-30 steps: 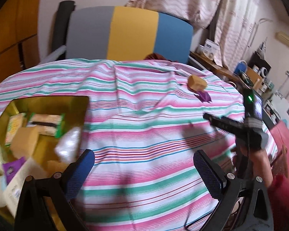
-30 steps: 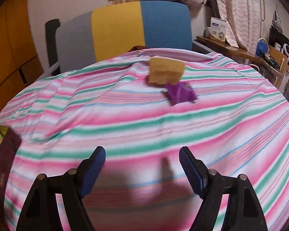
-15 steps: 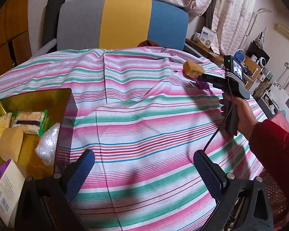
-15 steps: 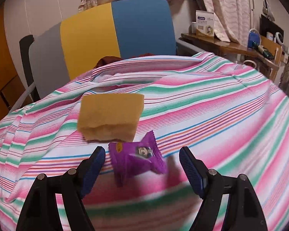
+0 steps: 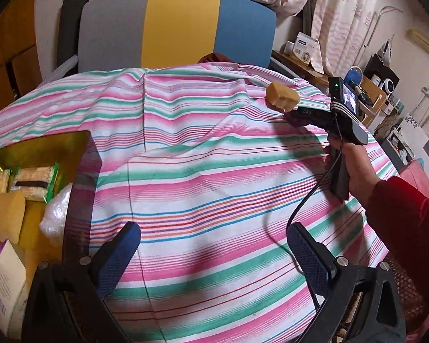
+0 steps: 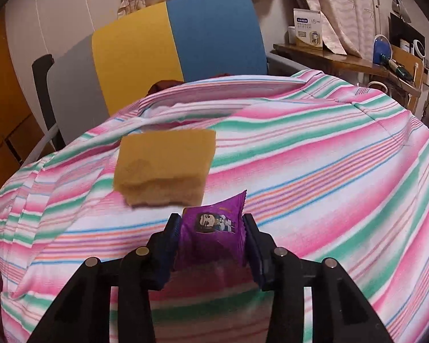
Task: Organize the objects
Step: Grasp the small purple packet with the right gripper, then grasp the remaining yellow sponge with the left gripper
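My right gripper (image 6: 213,240) has just been closing, and the purple snack packet (image 6: 211,238) sits between the jaws with both pads pressing its sides; the wrapper bulges between them, so I read this as a grip taken. The packet lies on the striped tablecloth (image 6: 314,171) toward the table's far right edge, and it is not lifted yet as far as I can tell. Just beyond it, nearly touching its top corner, lies the yellow sponge block (image 6: 164,165), flat on the cloth; I come in low and from the near side, probably so the jaws take only the packet and leave the sponge alone. From the left wrist view the right gripper (image 5: 296,115) reaches out over that same spot, a hand (image 5: 349,165) in a red sleeve behind it, and the packet itself is mostly hidden under the fingers there. My left gripper (image 5: 214,254) hangs wide apart with nothing between the pads, over the near middle of the table, waiting. At the table's left edge stands the gold tin box (image 5: 43,148), open, already holding wrapped rice crackers (image 5: 33,184), another sponge-like block, a clear plastic bag and a carton at the near corner. I judge that box to be where the packet goes, well apart from it across the table, so a long carry to the left comes next. A soft wrapper may slip if the hold is shallow.
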`<action>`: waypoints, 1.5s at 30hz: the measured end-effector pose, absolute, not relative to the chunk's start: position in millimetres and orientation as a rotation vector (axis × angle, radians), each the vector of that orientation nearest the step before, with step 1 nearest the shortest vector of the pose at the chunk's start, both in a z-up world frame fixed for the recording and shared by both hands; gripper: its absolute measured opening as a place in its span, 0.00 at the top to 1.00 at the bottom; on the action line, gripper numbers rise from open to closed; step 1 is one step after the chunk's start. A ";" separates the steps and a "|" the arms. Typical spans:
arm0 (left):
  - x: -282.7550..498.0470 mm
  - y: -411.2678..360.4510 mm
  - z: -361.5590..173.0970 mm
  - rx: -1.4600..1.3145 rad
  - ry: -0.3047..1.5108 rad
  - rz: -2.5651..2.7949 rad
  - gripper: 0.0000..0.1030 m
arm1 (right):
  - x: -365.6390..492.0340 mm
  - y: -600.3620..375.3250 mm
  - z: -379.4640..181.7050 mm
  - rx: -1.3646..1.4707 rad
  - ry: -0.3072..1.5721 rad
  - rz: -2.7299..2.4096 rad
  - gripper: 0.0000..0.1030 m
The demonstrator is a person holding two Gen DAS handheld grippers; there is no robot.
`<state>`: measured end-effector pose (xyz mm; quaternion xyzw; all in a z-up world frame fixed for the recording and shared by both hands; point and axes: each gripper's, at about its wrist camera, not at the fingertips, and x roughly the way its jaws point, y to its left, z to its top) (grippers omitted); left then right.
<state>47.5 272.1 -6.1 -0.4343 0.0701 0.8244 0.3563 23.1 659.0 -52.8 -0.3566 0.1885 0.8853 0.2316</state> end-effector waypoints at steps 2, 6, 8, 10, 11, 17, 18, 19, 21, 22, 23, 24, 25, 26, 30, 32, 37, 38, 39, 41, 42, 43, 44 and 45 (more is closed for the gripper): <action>45.3 276.5 -4.2 -1.121 0.173 2.125 0.00 | 32.3 656.2 -50.2 -0.982 0.538 2.434 0.59; 30.1 297.6 4.3 -1.109 0.148 2.125 0.00 | 56.9 650.7 -47.9 -0.953 0.565 2.425 0.59; 18.7 315.9 10.0 -1.081 0.144 2.131 0.00 | 69.9 648.7 -49.3 -0.930 0.555 2.404 0.59; 5.1 342.3 15.2 -1.033 0.167 2.132 0.00 | 82.2 648.8 -49.5 -0.878 0.583 2.391 0.59; -2.6 357.3 17.2 -1.004 0.185 2.136 0.00 | 88.8 649.6 -49.1 -0.841 0.599 2.381 0.59; -42.0 462.3 13.5 -0.869 0.410 2.074 0.00 | 103.0 654.7 -50.9 -0.755 0.627 2.335 0.59; -44.9 478.2 12.0 -0.835 0.450 2.068 0.00 | 102.9 655.9 -51.6 -0.754 0.627 2.333 0.59; -47.8 497.5 9.2 -0.796 0.495 2.039 0.00 | 101.8 658.8 -52.3 -0.755 0.626 2.332 0.59; -52.7 532.6 3.3 -0.746 0.592 1.997 0.00 | 101.0 657.5 -53.5 -0.758 0.612 2.325 0.59; -54.7 546.8 0.9 -0.725 0.623 1.982 0.00 | 100.5 656.3 -53.8 -0.758 0.606 2.325 0.59; -56.7 559.2 -1.7 -0.718 0.644 1.965 0.00 | 99.9 656.1 -54.3 -0.758 0.600 2.325 0.59; -62.3 576.8 -4.2 -0.713 0.669 1.944 0.00 | 99.2 656.2 -54.7 -0.758 0.595 2.322 0.59; -67.1 589.8 -5.7 -0.702 0.687 1.933 0.00 | 99.0 656.4 -55.3 -0.758 0.593 2.318 0.59; -66.8 596.9 -5.5 -0.690 0.703 1.927 0.00 | 98.8 657.2 -56.3 -0.760 0.593 2.315 0.59; -74.8 630.7 -10.0 -0.645 0.795 1.919 0.00 | 100.3 661.5 -61.5 -0.759 0.620 2.301 0.59; -77.0 640.3 -16.6 -0.657 0.816 1.887 0.00 | 102.2 664.0 -63.4 -0.755 0.640 2.294 0.59; -74.8 650.3 -38.1 -0.613 0.883 1.899 0.11 | 105.2 663.4 -63.4 -0.736 0.642 2.287 0.59; -73.7 650.8 -41.4 -0.616 0.878 1.889 0.25 | 105.2 663.8 -63.5 -0.735 0.642 2.286 0.59; -72.0 651.8 -47.3 -0.639 0.884 1.866 0.26 | 105.5 663.5 -63.6 -0.735 0.642 2.284 0.59; -67.3 650.5 -53.6 -0.614 0.919 1.879 0.32 | 105.4 663.2 -63.3 -0.733 0.639 2.280 0.59; -64.1 646.8 -53.9 -0.582 0.915 1.881 0.34 | 104.8 663.0 -63.4 -0.732 0.637 2.279 0.59; -62.0 642.9 -52.8 -0.560 0.908 1.886 0.36 | 104.7 662.9 -63.4 -0.732 0.635 2.279 0.59; -59.6 637.7 -50.9 -0.540 0.896 1.900 0.37 | 105.6 662.5 -63.0 -0.730 0.633 2.278 0.59; -56.5 630.0 -47.4 -0.521 0.867 1.926 0.37 | 106.0 662.1 -63.0 -0.729 0.631 2.276 0.59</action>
